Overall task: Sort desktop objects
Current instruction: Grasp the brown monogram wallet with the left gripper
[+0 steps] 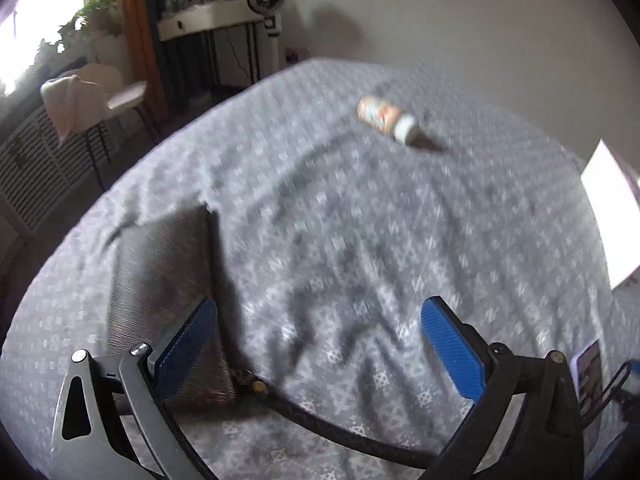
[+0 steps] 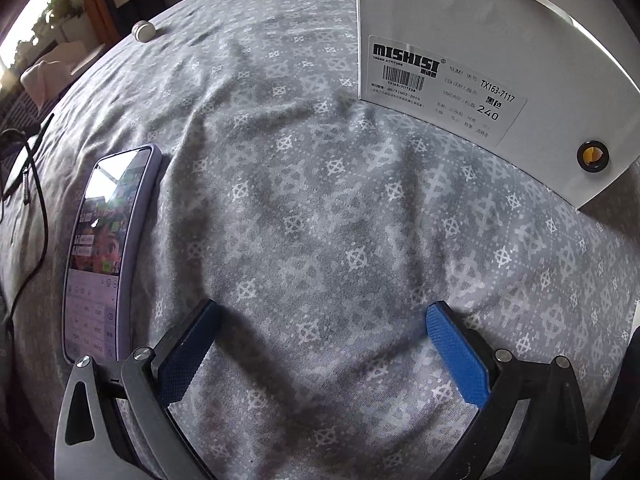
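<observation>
A small orange-and-white bottle (image 1: pixel 387 119) with a white cap lies on its side far across the grey patterned cloth (image 1: pixel 360 220). My left gripper (image 1: pixel 318 322) is open above the cloth, with a dark flat pouch (image 1: pixel 168 272) under its left finger and a black strap (image 1: pixel 320 420) curving beneath it. The left wrist view is blurred. My right gripper (image 2: pixel 322 326) is open over bare cloth (image 2: pixel 320 220). A phone (image 2: pixel 108 252) in a lilac case lies screen up to its left. A white shoebox (image 2: pixel 480 72) stands ahead on the right. The bottle (image 2: pixel 143 31) appears far off, cap toward me.
Black cables (image 2: pixel 28 200) trail over the cloth left of the phone. The phone (image 1: pixel 588 380) and the box (image 1: pixel 612 208) show at the right edge of the left wrist view. Beyond the cloth's far edge stand a chair (image 1: pixel 92 96), a radiator (image 1: pixel 40 168) and a shelf (image 1: pixel 208 20).
</observation>
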